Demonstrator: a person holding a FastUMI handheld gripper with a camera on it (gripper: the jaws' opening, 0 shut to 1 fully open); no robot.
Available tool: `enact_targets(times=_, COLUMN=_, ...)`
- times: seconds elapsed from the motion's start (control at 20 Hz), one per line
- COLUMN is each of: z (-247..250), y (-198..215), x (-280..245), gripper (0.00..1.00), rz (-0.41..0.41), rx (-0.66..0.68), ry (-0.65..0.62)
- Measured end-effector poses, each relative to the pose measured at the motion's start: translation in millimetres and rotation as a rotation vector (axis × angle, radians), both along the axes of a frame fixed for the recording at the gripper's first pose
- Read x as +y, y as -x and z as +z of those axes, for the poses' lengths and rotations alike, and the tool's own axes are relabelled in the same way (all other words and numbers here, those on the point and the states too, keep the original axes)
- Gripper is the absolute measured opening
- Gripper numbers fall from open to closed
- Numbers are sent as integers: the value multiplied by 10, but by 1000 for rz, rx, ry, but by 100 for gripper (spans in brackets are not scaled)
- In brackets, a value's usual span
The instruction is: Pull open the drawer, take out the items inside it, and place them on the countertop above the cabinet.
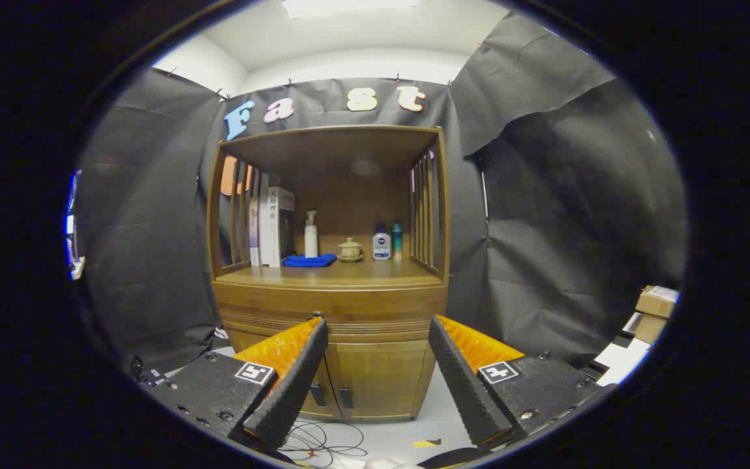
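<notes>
A wooden cabinet (329,195) stands ahead of me against the booth wall. Its drawer front (329,305) runs below the countertop (326,275) and is closed, flush with the frame. My gripper (375,320) is open, well short of the cabinet, with the fingers spread wide and nothing between them. The drawer front and the lower doors (375,378) show through the gap between the fingers. What lies inside the drawer is hidden.
On the countertop stand books (272,227), a white pump bottle (310,234), a blue cloth (310,260), a small lidded cup (349,249) and two small bottles (388,242). Cables (323,446) lie on the floor before the cabinet. Cardboard boxes (652,309) sit off to the right.
</notes>
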State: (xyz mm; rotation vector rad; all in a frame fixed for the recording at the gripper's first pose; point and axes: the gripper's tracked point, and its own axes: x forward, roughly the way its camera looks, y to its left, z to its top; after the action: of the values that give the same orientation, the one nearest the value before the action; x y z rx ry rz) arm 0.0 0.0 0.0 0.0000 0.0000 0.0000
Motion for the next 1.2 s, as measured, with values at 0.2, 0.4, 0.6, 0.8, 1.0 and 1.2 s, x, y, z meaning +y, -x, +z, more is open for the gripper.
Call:
enact_targets(times=0.2, z=18, y=-1, x=4, gripper=99, rz=-3, rx=-3, ry=6)
enact_targets(times=0.4, z=38, y=0, x=3, gripper=99, rz=0, rx=-8, ry=14)
enact_targets(times=0.6, z=44, y=-27, x=10, gripper=99, rz=8, rx=-3, ry=14)
enact_targets(times=0.8, z=129, y=-294, x=137, gripper=99, rz=24, rx=-11, ry=37)
enact_targets(times=1.0, z=133, y=-789, x=365, gripper=99, rz=39, rx=0, ry=23)
enact_targets(times=1.2, z=20, y=-1256, x=588, gripper=99, rz=53, rx=16, ry=18)
